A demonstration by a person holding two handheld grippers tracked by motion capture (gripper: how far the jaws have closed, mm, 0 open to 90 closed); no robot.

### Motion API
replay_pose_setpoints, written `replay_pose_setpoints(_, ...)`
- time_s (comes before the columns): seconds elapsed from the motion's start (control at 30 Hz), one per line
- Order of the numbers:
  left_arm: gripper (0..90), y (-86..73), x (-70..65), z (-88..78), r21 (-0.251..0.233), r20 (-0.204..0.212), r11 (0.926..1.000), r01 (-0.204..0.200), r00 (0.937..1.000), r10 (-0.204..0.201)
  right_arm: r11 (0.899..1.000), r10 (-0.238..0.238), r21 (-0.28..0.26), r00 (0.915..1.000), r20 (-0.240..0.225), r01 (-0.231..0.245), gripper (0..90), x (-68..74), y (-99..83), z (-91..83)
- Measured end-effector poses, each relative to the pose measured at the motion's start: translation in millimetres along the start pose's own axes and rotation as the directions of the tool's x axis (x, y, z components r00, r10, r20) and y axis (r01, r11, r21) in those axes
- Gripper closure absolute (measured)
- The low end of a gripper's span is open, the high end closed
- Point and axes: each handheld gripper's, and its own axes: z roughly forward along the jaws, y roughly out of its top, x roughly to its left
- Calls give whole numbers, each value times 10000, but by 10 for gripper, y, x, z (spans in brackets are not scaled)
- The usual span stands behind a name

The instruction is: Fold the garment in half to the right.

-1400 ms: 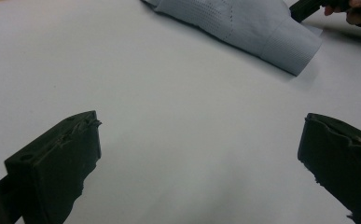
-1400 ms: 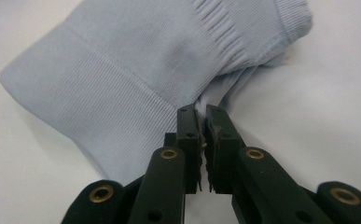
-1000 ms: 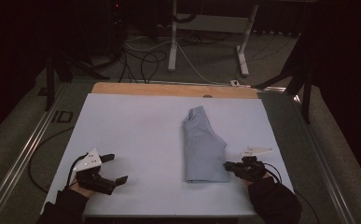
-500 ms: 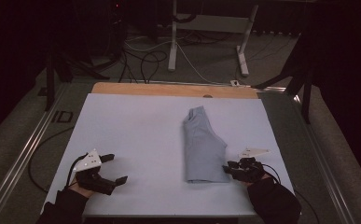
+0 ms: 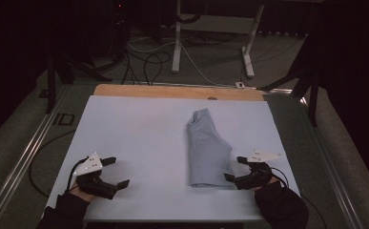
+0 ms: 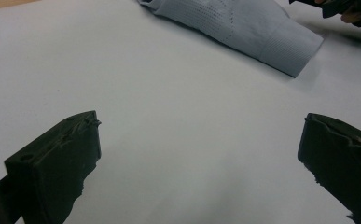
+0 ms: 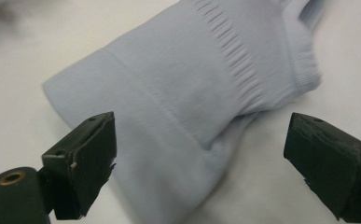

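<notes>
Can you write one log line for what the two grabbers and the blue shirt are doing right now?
garment: folded light-blue garment flat on table | right gripper: jaws just opened, at its near right corner | left gripper: open, apart, over bare table

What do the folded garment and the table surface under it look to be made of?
Folded garment: pale blue knit fabric, soft and matte; ribbed bands and fine perforation show, so likely a cotton or synthetic knit.
Table surface: smooth, matte, pale sheet, perhaps paper or laminate; a wooden edge shows at the far side.

High view overhead facing forward, gripper views low, sharing folded garment (image 5: 206, 150)
</notes>
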Motion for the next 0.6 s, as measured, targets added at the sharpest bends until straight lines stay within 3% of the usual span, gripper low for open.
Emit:
replay_pose_setpoints(0.2, 4, -4, 8, -12, 28, -82, 10000, -3, 10000, 3, 9983, -124, -573, 9998, 150, 132, 91, -41, -66, -50)
replay_pose_setpoints(0.27, 4, -1, 8, -21, 21, -191, 10000, -51, 9998, 52, 9973, -151, -707, 9988, 459, 183, 91, -50, -95, -63)
replay_pose_setpoints(0.43, 4, -4, 14, -48, -15, -312, 10000, 18, 9995, -18, 9944, 240, -1048, 9944, 1032, -131, 91, -88, -145, -111)
replay_pose_setpoints(0.6, 4, -8, 14, -65, -8, -490, 10000, 1, 9988, -1, 9951, 550, -889, 9889, 1378, -429, 91, -110, -179, -115)
